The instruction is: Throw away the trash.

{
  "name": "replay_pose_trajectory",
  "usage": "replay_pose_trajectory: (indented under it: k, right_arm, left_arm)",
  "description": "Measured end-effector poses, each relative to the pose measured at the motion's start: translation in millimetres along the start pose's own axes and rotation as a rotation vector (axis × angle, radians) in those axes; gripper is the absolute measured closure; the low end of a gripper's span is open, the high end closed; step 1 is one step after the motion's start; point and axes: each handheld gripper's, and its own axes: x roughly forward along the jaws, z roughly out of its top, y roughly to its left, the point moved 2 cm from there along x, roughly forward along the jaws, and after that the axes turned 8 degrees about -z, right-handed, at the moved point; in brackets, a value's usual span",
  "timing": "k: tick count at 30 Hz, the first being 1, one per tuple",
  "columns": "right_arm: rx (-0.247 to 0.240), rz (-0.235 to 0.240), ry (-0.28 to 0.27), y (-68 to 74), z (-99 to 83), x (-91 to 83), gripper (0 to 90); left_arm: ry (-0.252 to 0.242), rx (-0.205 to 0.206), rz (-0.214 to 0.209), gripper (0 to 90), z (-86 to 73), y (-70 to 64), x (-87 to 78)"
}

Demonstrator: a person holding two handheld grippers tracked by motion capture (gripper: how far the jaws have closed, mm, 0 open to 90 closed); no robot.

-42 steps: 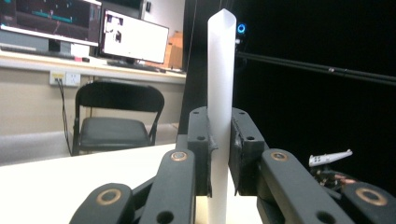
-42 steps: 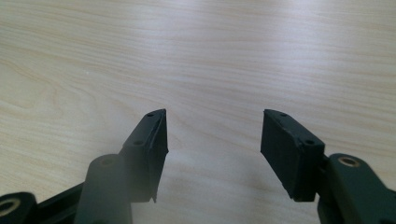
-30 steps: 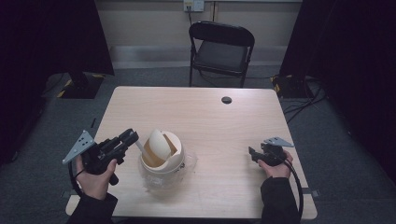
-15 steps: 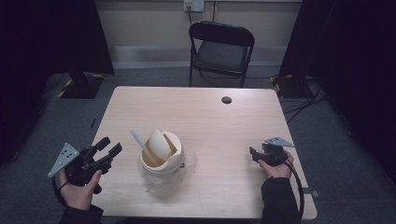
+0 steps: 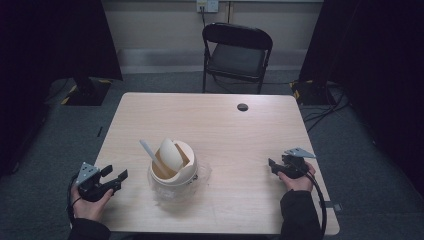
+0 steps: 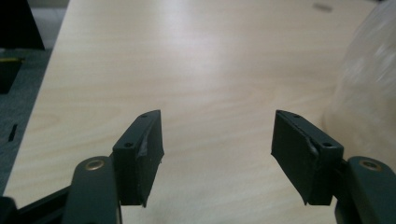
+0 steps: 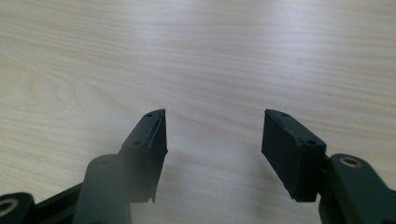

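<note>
A cream bowl (image 5: pixel 187 169) sits inside a clear bowl (image 5: pixel 204 175) left of the table's middle. A thin white stick (image 5: pixel 148 150), a cream rounded piece (image 5: pixel 168 150) and a brown piece (image 5: pixel 182 156) lean in it. My left gripper (image 5: pixel 116 172) is open near the front left edge, a short way left of the bowls, and holds nothing. In the left gripper view the gripper (image 6: pixel 217 121) is open, with the clear bowl (image 6: pixel 369 84) blurred at the right. My right gripper (image 5: pixel 272 165) rests at the front right, open (image 7: pixel 212 116) over bare wood.
The pale wooden table (image 5: pixel 240 135) has a dark round hole (image 5: pixel 242 107) near its far edge. A black folding chair (image 5: pixel 235 55) stands behind the table. Cables lie on the grey floor (image 5: pixel 330 107) at the right.
My left gripper has drawn back from the bowl, leftward and toward the front edge, with its jaws open. The white stick now shows leaning in the bowl. The right gripper stays put.
</note>
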Motion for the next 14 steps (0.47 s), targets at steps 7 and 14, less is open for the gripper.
replay_pose_trajectory:
  k: [7, 14]
  right_arm:
    - [0.008, -0.022, 0.017, -10.0, -4.8, 0.0, 39.2]
    - [0.013, -0.037, 0.030, -17.0, -6.6, -0.8, 36.8]
  left_arm:
    - [0.076, 0.008, 0.019, 32.3, -12.1, 4.8, 12.5]
    - [0.155, 0.010, 0.034, 31.6, -12.8, 6.9, 19.8]
